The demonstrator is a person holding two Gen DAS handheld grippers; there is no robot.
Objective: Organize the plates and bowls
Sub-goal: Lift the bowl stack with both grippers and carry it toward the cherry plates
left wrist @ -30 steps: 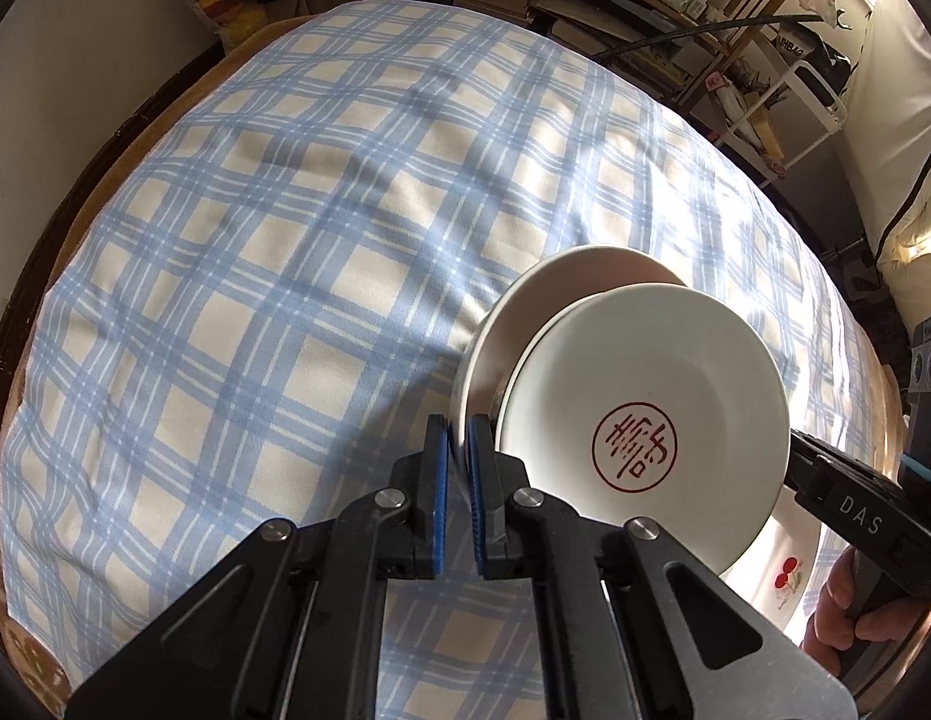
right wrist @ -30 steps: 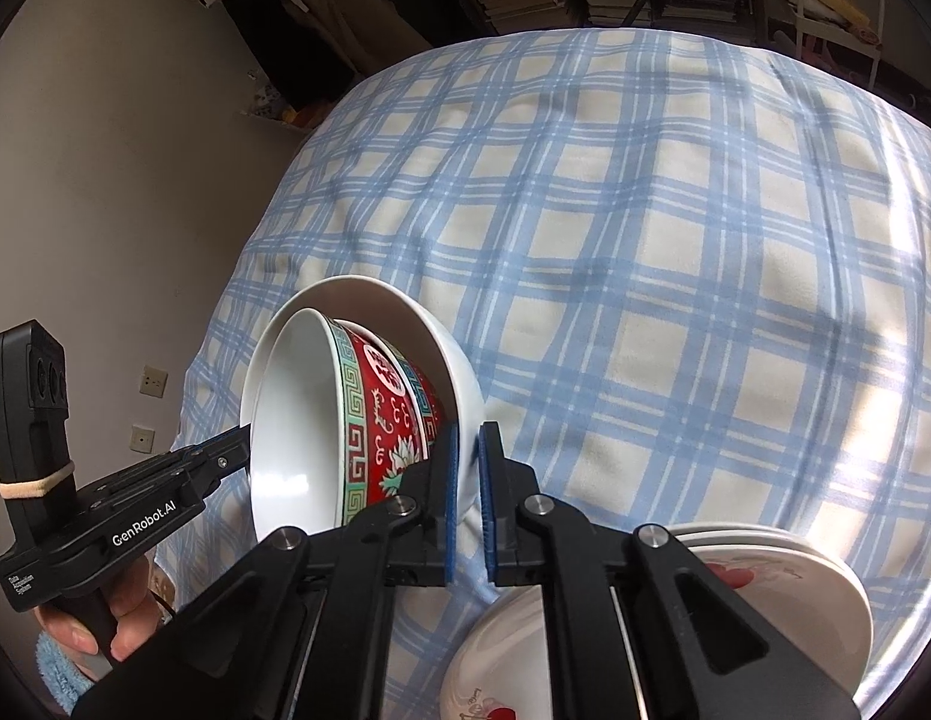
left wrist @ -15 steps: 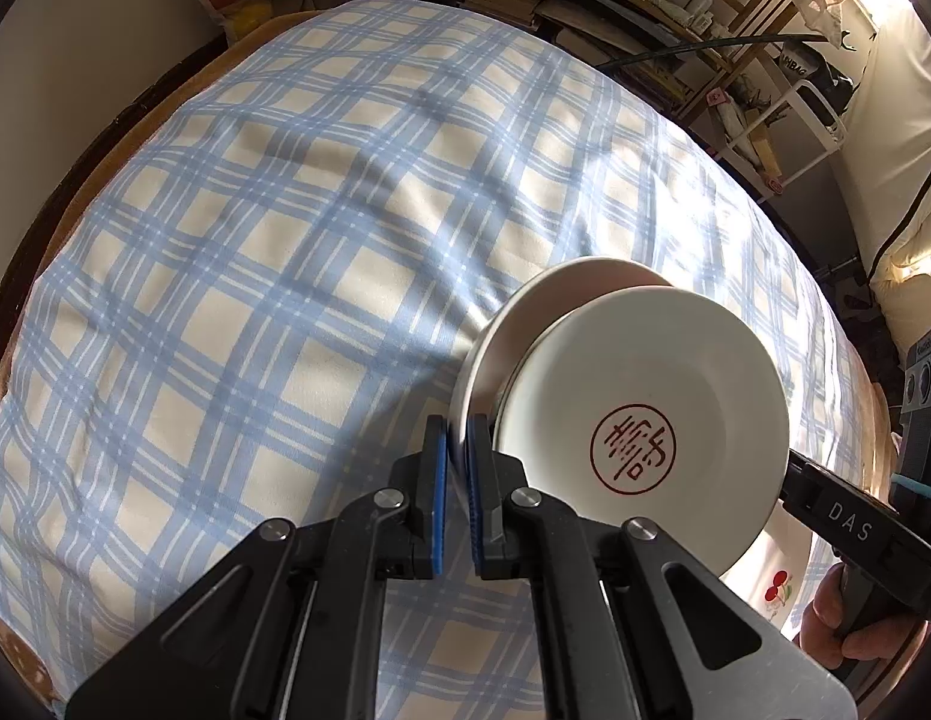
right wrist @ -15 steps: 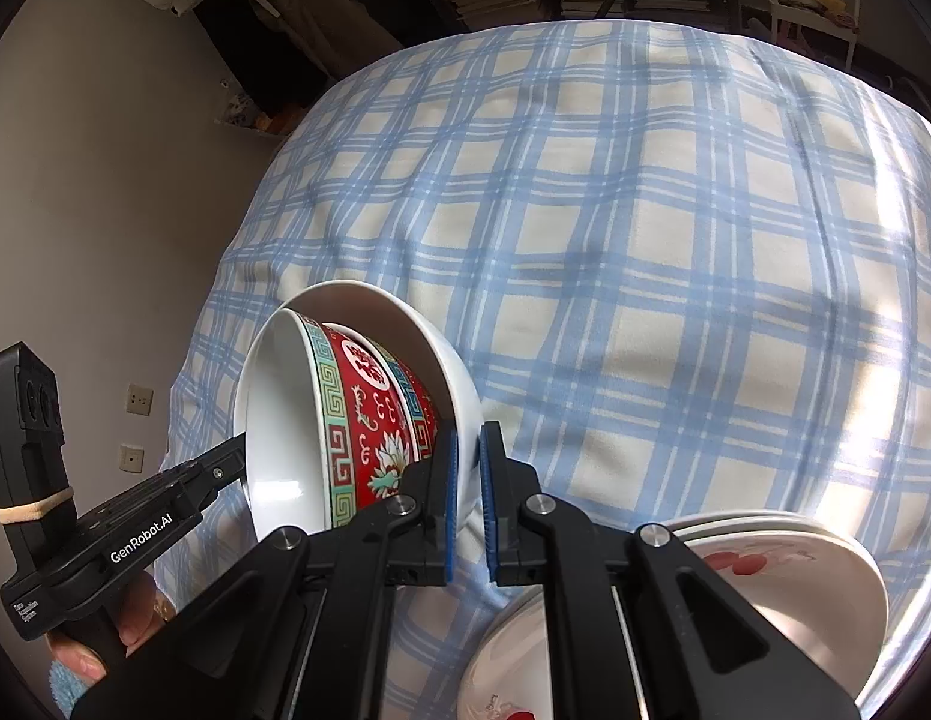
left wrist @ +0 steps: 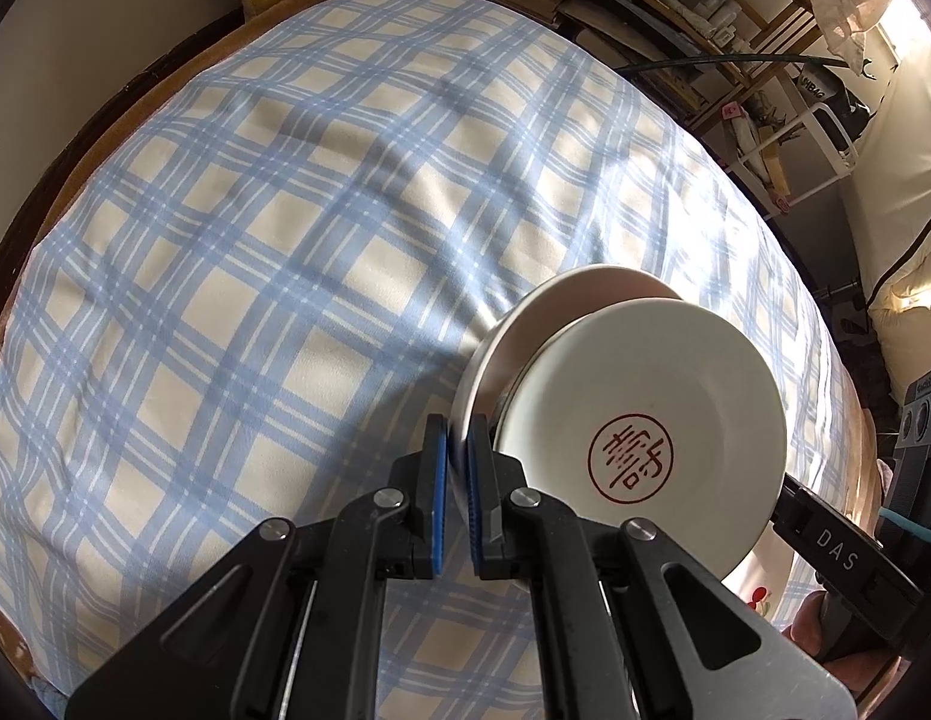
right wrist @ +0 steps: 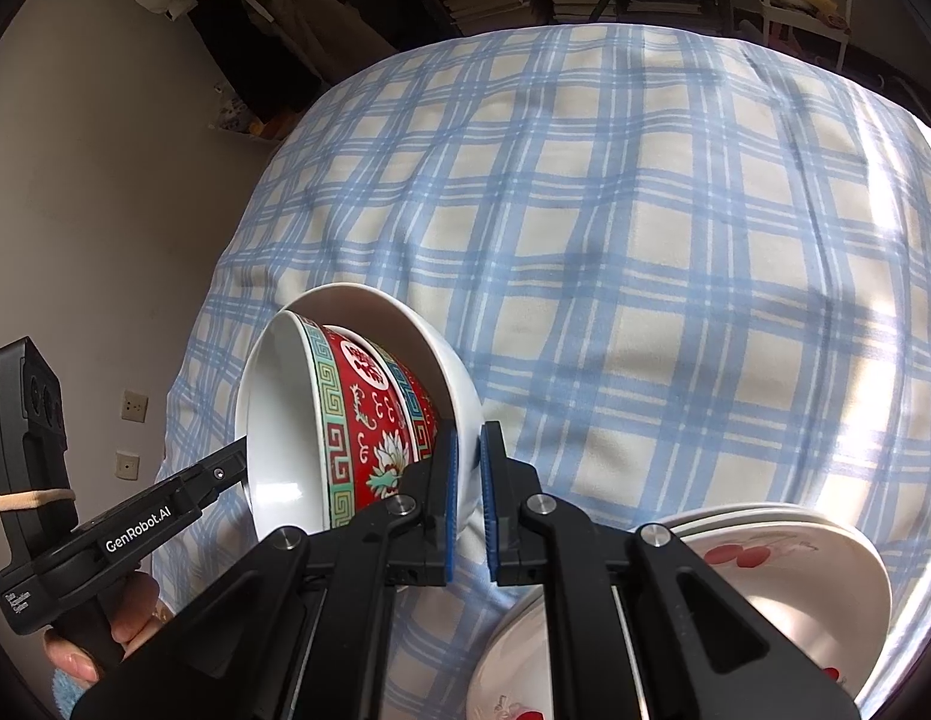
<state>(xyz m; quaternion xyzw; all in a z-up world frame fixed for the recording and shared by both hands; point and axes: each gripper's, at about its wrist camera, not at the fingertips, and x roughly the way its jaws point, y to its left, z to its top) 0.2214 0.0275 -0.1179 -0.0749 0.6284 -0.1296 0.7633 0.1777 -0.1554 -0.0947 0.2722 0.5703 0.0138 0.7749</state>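
Red-patterned bowl (right wrist: 369, 420) inside white bowl (right wrist: 447, 360); blue-and-cream plaid cloth (right wrist: 615, 240).

Table w/ blue plaid cloth (left wrist: 297, 276), cherry-print plates (right wrist: 783, 588) stacked

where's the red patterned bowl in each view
Left wrist: the red patterned bowl sits right of centre, only its white inside with a red round mark showing, nested in the white bowl.
Right wrist: lower left, its red outside facing the camera.
Shared landmark: the blue checked cloth.
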